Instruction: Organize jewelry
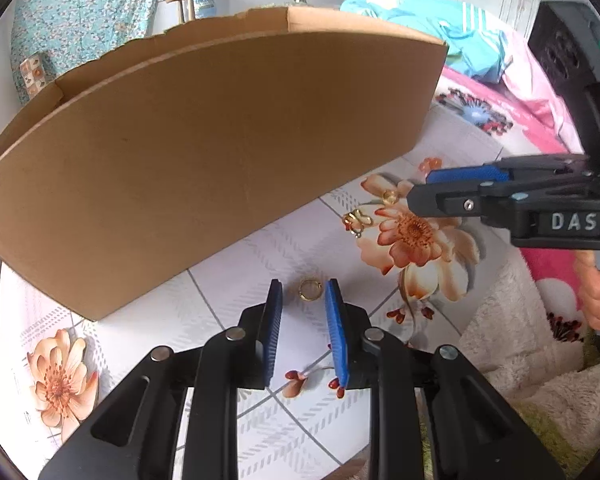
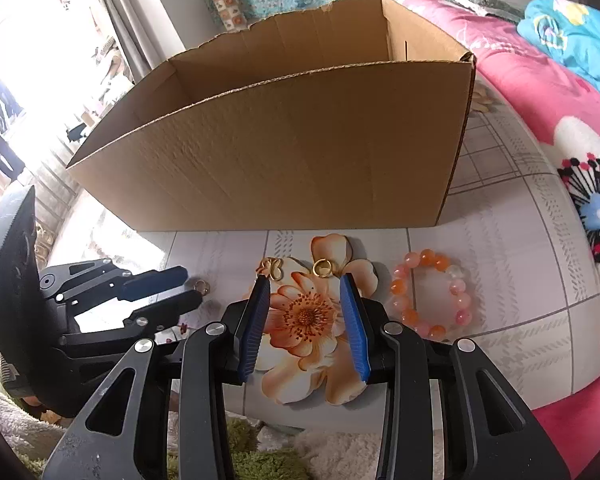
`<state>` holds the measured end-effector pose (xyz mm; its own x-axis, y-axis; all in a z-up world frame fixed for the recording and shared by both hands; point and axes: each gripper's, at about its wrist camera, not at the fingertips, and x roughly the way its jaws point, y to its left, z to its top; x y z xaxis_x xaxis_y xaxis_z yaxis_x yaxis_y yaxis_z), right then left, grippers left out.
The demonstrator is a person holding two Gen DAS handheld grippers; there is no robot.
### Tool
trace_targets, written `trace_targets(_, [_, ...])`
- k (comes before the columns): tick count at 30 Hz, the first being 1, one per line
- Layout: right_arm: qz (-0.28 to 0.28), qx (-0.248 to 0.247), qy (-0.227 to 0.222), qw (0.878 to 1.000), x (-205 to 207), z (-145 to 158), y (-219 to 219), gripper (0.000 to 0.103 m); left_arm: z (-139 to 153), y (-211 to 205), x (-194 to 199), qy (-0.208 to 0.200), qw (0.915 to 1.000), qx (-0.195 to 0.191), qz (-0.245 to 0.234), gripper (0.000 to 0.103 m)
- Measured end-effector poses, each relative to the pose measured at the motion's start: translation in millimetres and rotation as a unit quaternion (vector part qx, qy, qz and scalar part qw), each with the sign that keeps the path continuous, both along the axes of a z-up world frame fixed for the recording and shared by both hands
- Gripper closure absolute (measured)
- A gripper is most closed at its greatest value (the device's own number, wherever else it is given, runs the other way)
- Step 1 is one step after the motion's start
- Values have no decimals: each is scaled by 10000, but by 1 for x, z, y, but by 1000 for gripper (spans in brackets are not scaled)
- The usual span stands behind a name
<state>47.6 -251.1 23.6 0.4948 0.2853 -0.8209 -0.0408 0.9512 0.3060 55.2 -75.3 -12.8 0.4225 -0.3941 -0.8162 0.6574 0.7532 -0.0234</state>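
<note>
Lying loose between the parted left gripper (image 1: 303, 286), a gold ring (image 1: 309, 289) is best pinched squarely; right gripper (image 2: 305, 282) is held spread, empty.

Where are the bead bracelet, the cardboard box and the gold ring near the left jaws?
Bead bracelet (image 2: 432, 294): right wrist view, on an orange bead of its lower left arc.
Cardboard box (image 2: 300, 152): right wrist view, on its front wall.
Gold ring (image 1: 309, 289): left wrist view, on its band.

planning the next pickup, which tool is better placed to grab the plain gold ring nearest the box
Left. The left tool is open with the gold ring lying right between its tips. The right tool hangs over the flower print beside other gold pieces, apart from that ring.
</note>
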Motion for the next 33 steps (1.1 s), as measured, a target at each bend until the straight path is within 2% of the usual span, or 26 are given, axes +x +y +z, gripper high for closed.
trace_targets(4, [-15,18,22,10000,1,-2,0,68,-1,-10,-1,-143,9996,204,-121,83])
trace_targets(7, [-34,34,15,10000,2,-2,-1,68,-1,-12,1,-158,9995,261,-126,93])
trace_targets(17, [-76,21,-1,10000,-2,-2,-6,68,0,-10,3,-64,9998,197,-56,93])
trace_targets(26, [-20,-166,-37,9999,0,-2,-5,68,7,1,3,-64,10000,-22,48,93])
trace_targets(33, [256,-549,-76,9981,13,-8,13,79,10,8,2,-80,9998,-114,143,93])
